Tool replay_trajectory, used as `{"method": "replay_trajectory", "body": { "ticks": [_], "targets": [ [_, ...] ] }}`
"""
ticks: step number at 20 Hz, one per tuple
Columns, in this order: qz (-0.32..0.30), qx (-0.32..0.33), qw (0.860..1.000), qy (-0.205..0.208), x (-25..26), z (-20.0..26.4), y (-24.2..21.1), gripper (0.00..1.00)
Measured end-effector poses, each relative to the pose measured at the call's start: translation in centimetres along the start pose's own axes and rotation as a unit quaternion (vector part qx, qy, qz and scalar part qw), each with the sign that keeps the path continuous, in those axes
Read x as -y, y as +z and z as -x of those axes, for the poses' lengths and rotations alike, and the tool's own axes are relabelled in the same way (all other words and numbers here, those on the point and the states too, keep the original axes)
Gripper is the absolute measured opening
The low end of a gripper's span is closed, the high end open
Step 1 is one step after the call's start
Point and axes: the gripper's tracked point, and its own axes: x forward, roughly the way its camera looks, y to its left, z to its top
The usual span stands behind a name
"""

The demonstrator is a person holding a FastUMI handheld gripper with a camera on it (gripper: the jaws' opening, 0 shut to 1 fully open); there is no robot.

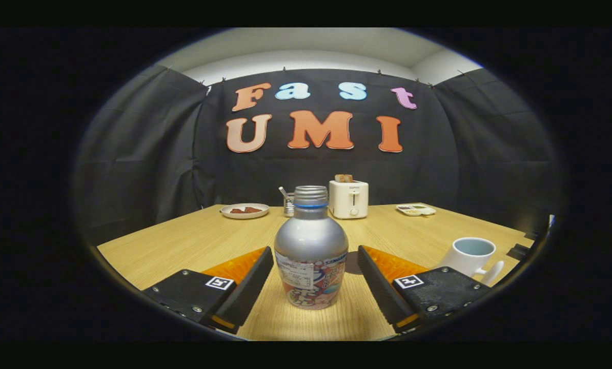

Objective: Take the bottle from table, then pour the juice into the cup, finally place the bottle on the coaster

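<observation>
A silver bottle (pixel 311 246) with a screw cap and a printed label stands upright on the wooden table (pixel 183 241). It sits between my two fingers, at their tips. My gripper (pixel 315 256) is open; the left finger almost touches the bottle's side and the right finger stands a small gap away. A white cup (pixel 471 256) with a pale blue inside and its handle turned toward me stands to the right, just beyond the right finger.
At the table's far edge stand a white toaster (pixel 348 199) with toast in it, a small jar (pixel 288 204) with a spoon, a plate (pixel 244 210) with reddish food to the left, and a small tray (pixel 415 209) to the right.
</observation>
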Motion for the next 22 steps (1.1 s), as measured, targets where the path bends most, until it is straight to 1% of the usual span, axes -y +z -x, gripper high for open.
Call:
{"method": "replay_trajectory", "body": {
  "ticks": [3, 6, 12, 15, 16, 18, 19, 21, 22],
  "targets": [
    [-0.003, -0.012, 1.0, -0.002, -0.2, -0.2, -0.9, 0.98],
    [0.007, -0.011, 1.0, -0.003, -0.2, -0.4, -0.8, 0.98],
    [0.002, -0.017, 1.0, -0.005, -0.1, -1.0, -1.1, 0.98],
    [0.01, -0.021, 1.0, -0.006, 0.1, -1.5, -1.3, 0.97],
    [0.012, -0.027, 1.0, -0.006, 0.2, -1.4, -1.6, 0.96],
    [0.0, -0.027, 1.0, -0.017, 0.4, -1.7, -1.7, 0.8],
    [-0.009, -0.024, 0.999, -0.024, 0.6, -1.7, -1.5, 0.78],
    [-0.004, -0.021, 1.0, -0.019, 0.6, -1.7, -1.5, 0.77],
    [-0.001, -0.023, 0.999, -0.027, 0.7, -1.5, -1.6, 0.75]
  ]
}}
